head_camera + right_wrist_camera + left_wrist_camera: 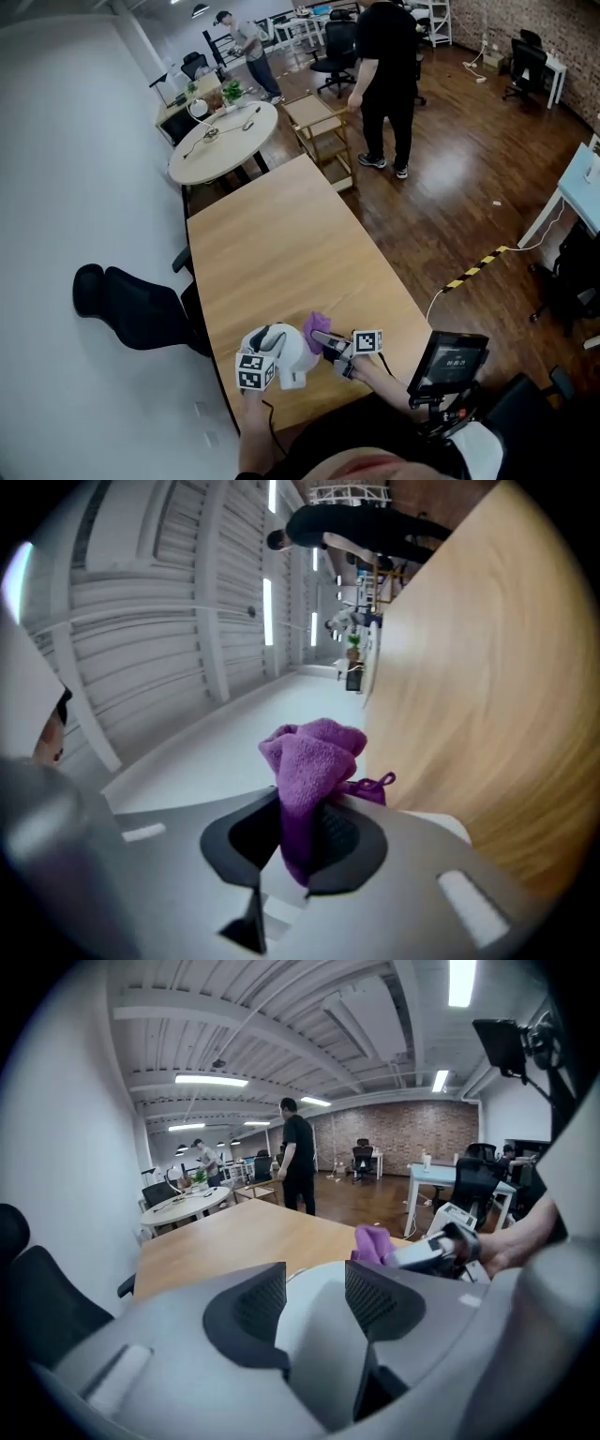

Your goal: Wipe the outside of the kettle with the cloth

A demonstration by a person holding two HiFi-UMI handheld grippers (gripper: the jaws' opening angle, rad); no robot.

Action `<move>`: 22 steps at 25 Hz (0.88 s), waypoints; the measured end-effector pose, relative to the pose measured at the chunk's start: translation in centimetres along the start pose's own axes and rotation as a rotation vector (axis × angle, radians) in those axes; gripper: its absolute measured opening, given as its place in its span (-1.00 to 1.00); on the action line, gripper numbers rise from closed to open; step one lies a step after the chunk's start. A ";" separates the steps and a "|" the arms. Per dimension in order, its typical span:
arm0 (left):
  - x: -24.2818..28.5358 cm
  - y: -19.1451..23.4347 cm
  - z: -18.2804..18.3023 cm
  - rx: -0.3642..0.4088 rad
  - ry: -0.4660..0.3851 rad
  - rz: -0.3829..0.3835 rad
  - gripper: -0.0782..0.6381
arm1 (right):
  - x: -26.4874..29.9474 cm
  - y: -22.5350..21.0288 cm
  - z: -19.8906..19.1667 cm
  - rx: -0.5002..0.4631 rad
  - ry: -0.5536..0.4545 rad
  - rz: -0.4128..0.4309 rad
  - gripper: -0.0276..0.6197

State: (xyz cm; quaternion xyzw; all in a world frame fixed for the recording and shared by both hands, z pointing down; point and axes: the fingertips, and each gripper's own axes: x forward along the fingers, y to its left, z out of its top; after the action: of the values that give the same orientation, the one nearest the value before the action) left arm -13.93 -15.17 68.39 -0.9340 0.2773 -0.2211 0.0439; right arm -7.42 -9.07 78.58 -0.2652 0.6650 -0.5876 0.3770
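Note:
A white kettle (pixel 294 356) stands near the front edge of the long wooden table (pixel 281 244). My left gripper (pixel 270 345) is at the kettle's left side. In the left gripper view its pads (pixel 255 1305) press on a white part of the kettle (pixel 317 1340) between them. My right gripper (pixel 325 341) is shut on a bunched purple cloth (pixel 315 328), which lies against the kettle's upper right side. The right gripper view shows the cloth (pixel 314 761) pinched between the dark pads (pixel 342 836). From the left gripper view the cloth (pixel 373 1241) shows just beyond the kettle.
A black office chair (pixel 131 305) sits off the table's left edge. A small screen on a stand (pixel 448 361) is at my right. Beyond the table's far end are a round white table (pixel 222 141), a wooden cart (pixel 323 131) and a standing person (pixel 384 75).

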 end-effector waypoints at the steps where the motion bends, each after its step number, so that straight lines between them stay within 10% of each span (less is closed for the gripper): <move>1: -0.1 0.0 0.0 -0.002 0.005 0.022 0.02 | 0.2 0.6 -0.3 -0.003 0.004 0.007 -0.78; 5: -0.5 -0.2 0.7 0.005 -0.010 0.045 0.02 | 1.5 -5.7 2.1 -0.243 0.039 -0.018 -0.78; 11: 2.8 1.8 4.3 -0.020 -0.008 0.065 0.06 | 0.4 -18.1 6.8 -0.030 0.040 -0.296 -0.77; 15: 8.7 9.3 8.6 -0.036 0.008 0.068 0.05 | 6.1 -11.6 14.3 -0.063 0.067 -0.277 -0.78; 22: 7.7 13.2 7.3 -0.131 0.018 0.079 0.00 | 11.4 9.0 15.2 -0.349 0.053 0.190 -0.78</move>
State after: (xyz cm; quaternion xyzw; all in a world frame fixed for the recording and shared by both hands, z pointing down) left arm -11.55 -30.70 62.16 -0.9211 0.3283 -0.2091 -0.0113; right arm -0.83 -25.44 67.20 -0.2473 0.7885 -0.4320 0.3614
